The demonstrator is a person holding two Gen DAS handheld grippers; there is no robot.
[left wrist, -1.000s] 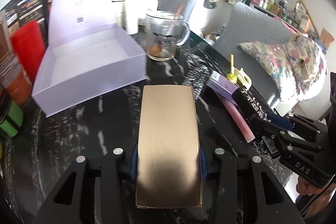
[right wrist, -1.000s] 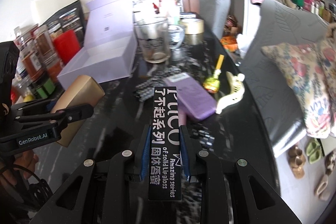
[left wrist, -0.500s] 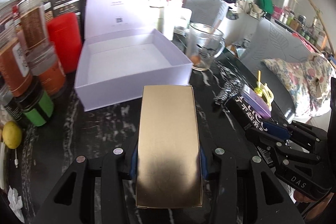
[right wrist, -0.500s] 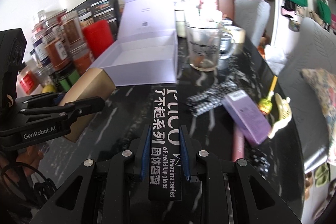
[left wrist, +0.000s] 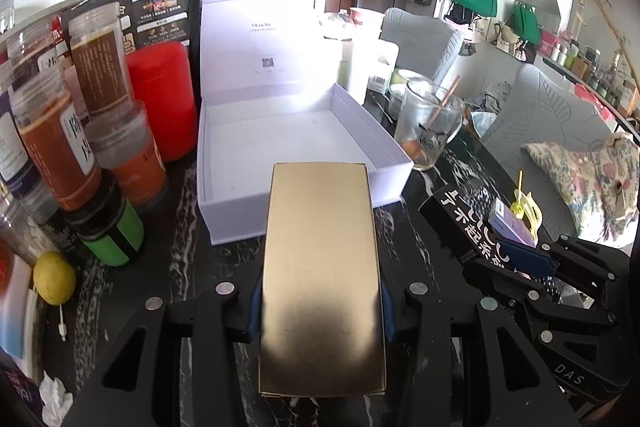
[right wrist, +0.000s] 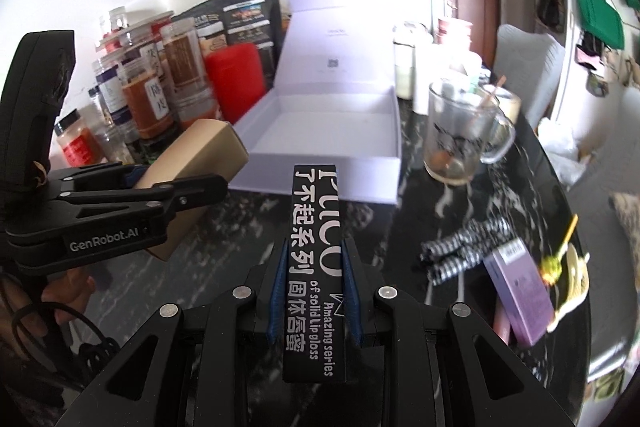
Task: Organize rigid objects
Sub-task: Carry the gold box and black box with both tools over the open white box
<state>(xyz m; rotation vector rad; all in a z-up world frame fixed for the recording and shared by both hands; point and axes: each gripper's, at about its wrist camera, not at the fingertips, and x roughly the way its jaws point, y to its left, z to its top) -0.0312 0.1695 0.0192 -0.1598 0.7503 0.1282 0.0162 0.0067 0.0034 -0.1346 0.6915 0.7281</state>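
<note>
Left gripper fingers clamp the gold box; right gripper fingers clamp the black lip-gloss box — both held above the tabletop, just short of the one open white box. Advice: clear the near wall, lower flat, release side by side. Beyond — one glass mug, one purple box.

Black lip-gloss box in right claw

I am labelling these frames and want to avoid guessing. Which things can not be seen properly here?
- Left wrist view: the near end of the gold box is hidden by the left gripper.
- Left wrist view: the black box is partly covered by the right gripper.
- Right wrist view: the purple box label is blurred.
- Both views: print on the white box lid is too small.
</note>
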